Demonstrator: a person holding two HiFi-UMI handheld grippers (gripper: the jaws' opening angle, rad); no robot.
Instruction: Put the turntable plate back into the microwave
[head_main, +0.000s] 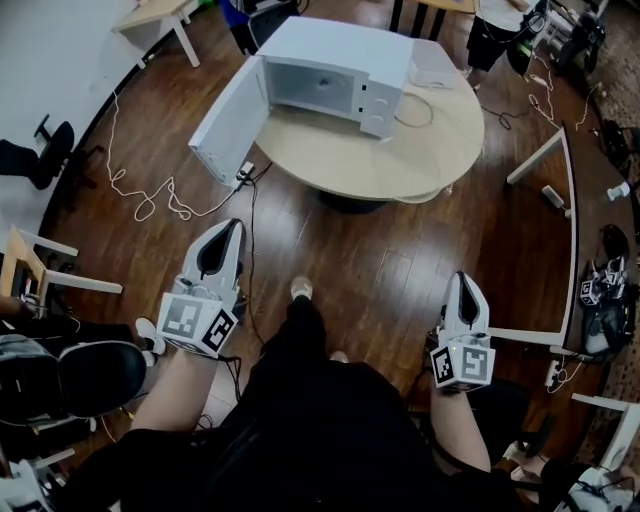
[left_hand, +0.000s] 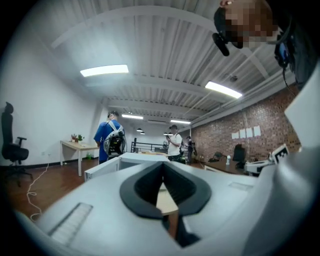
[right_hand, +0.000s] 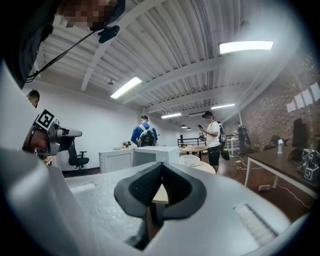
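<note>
Approach stage: the left tool (head_main: 234, 226) and right tool (head_main: 462, 276) are closed and empty, well apart from the open microwave (head_main: 335, 80); the desk (head_main: 400, 160) must be neared next.

Round light-wood table (head_main: 440, 145) on dark wood floor (head_main: 380, 260) — carries a white microwave (head_main: 335, 60) at its far-left edge (door swung open, hanging past the rim), looped cable (head_main: 414, 110) just beside it. White cord (head_main: 150, 207) snakes over floor, left.
</note>
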